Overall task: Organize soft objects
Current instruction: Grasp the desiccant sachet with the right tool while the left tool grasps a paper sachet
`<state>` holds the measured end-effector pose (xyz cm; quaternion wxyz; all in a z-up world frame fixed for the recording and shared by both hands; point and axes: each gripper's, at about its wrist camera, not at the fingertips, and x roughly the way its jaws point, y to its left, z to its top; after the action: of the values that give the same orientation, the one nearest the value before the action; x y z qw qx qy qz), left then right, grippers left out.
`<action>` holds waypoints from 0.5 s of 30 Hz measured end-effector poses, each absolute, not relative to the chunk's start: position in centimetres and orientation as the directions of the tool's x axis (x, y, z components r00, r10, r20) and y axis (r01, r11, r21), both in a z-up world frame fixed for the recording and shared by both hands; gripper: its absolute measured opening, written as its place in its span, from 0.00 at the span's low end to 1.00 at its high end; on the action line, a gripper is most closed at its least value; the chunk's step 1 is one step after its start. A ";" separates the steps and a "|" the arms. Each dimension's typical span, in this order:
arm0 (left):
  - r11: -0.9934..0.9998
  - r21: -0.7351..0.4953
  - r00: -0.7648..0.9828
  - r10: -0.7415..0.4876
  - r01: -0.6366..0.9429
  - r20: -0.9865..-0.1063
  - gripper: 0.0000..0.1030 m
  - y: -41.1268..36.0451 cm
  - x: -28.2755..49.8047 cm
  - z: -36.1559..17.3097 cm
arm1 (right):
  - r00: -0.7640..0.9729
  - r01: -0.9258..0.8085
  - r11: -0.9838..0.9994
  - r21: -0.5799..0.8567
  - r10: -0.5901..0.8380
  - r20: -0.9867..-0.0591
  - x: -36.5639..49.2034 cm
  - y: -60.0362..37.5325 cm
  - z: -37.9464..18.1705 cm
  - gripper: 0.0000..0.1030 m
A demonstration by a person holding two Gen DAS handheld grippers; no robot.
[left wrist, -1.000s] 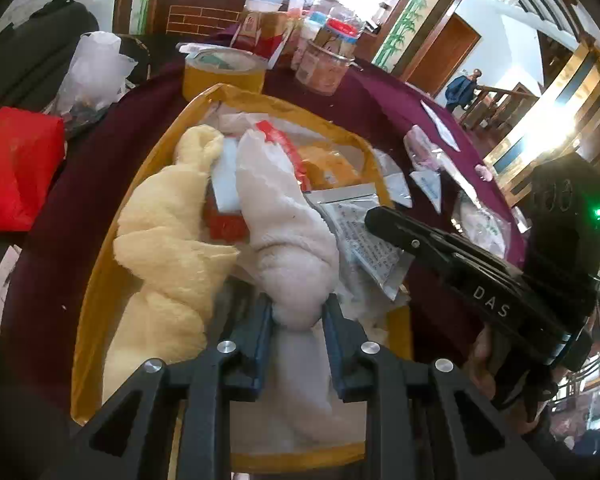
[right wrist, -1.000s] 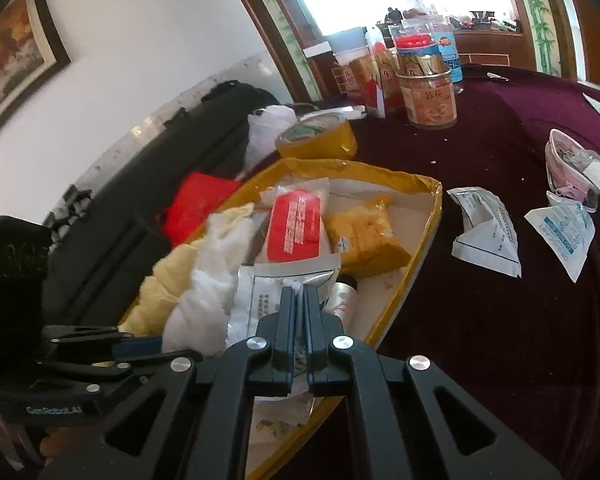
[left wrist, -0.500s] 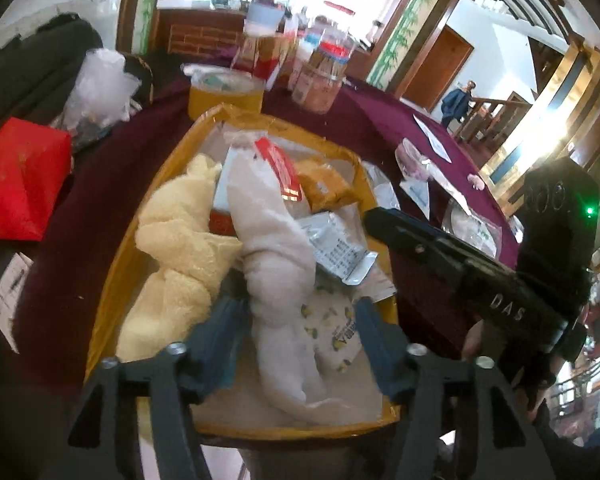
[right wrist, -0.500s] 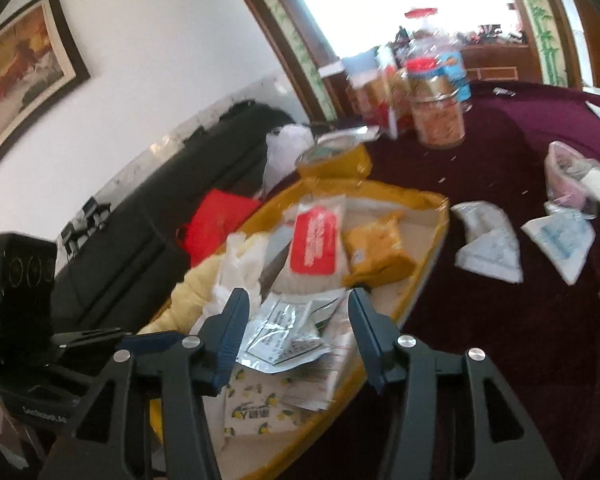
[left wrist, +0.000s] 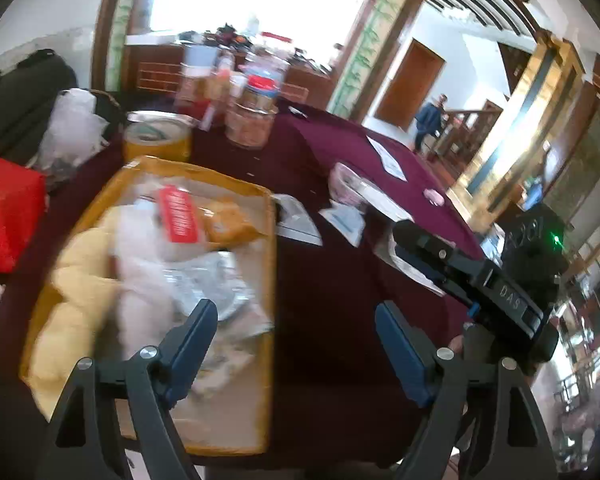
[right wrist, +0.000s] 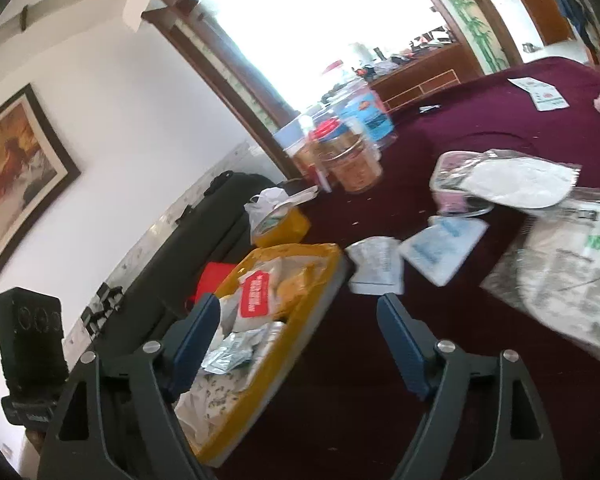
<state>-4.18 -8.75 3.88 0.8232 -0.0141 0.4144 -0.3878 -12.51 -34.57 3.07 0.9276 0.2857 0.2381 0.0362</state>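
A yellow tray on the maroon table holds a yellow towel, a white towel, a red packet, an orange packet and a silver sachet. My left gripper is open and empty, above the tray's right edge. My right gripper is open and empty, above the tray's rim. Loose soft packets lie on the table: a white sachet, a blue sachet, a large clear bag and a white pad.
A yellow tape roll and several jars stand behind the tray. A red bag and a white plastic bag lie at the left. The right gripper's body shows at the right of the left wrist view.
My left gripper let go of the white towel, opened and drew back to the right. My right gripper let go of the silver sachet, opened and swung right towards the loose packets.
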 end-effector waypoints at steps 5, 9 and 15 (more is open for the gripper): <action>0.685 -0.332 0.328 -0.645 0.649 -0.690 0.82 -11.8 -5.1 3.9 | 0.873 0.131 0.833 0.538 0.161 -0.461 -12.7 -37.5 3.1 0.78; 0.680 -0.343 0.314 -0.648 0.648 -0.694 0.82 -12.8 -5.2 3.7 | 0.862 0.189 0.815 0.548 0.130 -0.490 -12.3 -39.4 2.8 0.78; 0.685 -0.347 0.313 -0.646 0.640 -0.696 0.82 -13.7 -4.9 3.5 | 0.826 0.288 0.786 0.547 0.085 -0.558 -10.3 -40.3 1.6 0.78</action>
<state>-4.94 -13.73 3.54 0.8103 -0.0031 0.4312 -0.3968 -10.29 -40.35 1.56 0.8995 0.3221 0.2899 -0.0565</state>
